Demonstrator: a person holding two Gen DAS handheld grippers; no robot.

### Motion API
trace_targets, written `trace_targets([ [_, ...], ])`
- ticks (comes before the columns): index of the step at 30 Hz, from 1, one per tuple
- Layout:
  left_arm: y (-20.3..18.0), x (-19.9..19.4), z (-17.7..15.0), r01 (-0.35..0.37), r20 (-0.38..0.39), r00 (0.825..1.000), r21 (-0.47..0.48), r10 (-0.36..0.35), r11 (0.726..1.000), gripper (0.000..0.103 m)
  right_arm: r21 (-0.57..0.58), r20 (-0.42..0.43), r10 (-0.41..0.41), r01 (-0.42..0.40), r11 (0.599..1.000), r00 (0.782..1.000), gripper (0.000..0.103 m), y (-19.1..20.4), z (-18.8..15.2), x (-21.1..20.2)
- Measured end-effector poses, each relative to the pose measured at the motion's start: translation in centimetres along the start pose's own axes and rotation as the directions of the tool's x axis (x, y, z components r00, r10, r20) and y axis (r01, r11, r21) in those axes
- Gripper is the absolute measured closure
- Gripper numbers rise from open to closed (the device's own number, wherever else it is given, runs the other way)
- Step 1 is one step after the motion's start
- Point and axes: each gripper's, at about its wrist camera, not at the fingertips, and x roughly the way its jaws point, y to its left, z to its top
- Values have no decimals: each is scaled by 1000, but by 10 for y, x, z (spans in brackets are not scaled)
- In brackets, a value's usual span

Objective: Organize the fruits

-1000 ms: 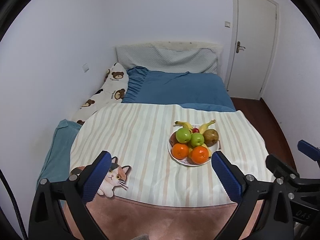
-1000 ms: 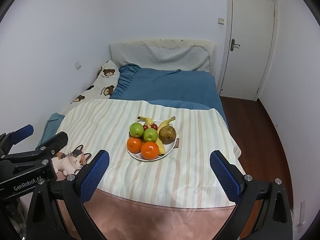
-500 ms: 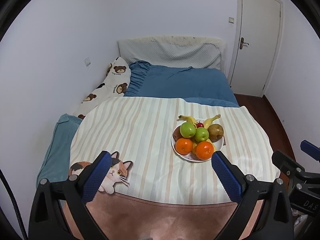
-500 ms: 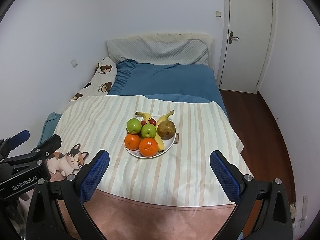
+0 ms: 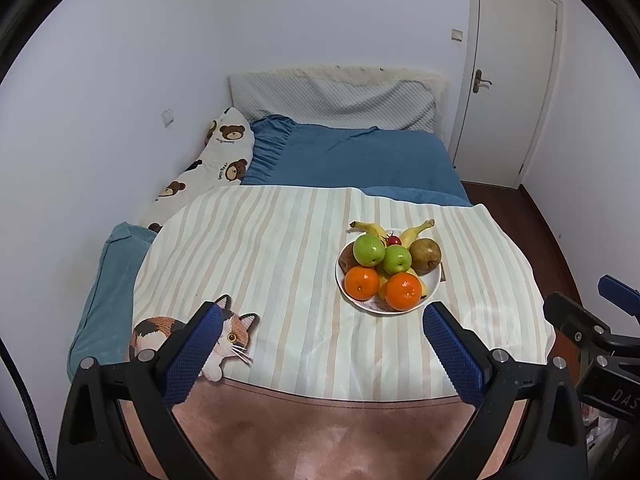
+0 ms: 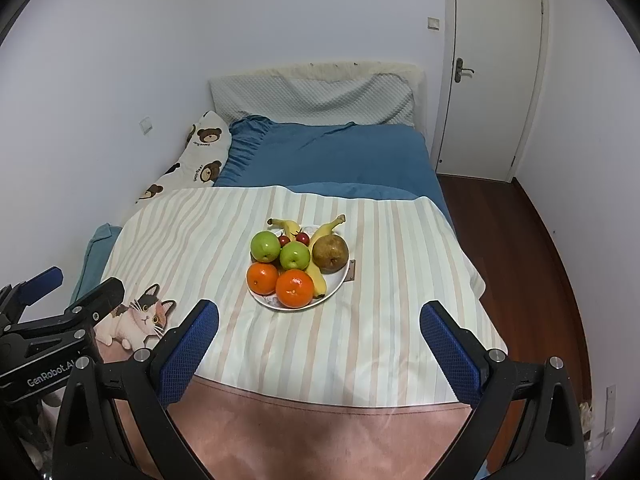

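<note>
A white plate (image 5: 434,282) (image 6: 338,282) of fruit sits on a striped cloth over the bed's foot. It holds two green apples (image 5: 369,249) (image 6: 265,246), two oranges (image 5: 403,291) (image 6: 294,288), a brown pear (image 5: 426,255) (image 6: 330,252), bananas (image 5: 416,229) (image 6: 326,227) and small red fruits (image 6: 302,238). My left gripper (image 5: 320,354) hovers open, short of the plate and to its left. My right gripper (image 6: 319,350) hovers open in front of the plate. Nothing is between either pair of fingers.
A cat-shaped cushion (image 5: 234,334) (image 6: 140,320) lies at the cloth's near left corner. Behind are a blue blanket (image 5: 352,156), a bear-print pillow (image 5: 208,168) and a grey headboard pad (image 5: 336,98). A white door (image 6: 492,68) and wood floor (image 6: 516,248) are on the right.
Both grippers have drifted forward and slightly up, so the plate appears a little lower and nearer. Both stay open; the fruit has not moved.
</note>
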Motion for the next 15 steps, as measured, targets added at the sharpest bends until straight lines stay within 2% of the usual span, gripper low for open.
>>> trace_targets([
  [15,1,20,2,10,-46,999,12,-10,1000,1,8,-22,5,-5,1000,1000,0,3,3,17],
])
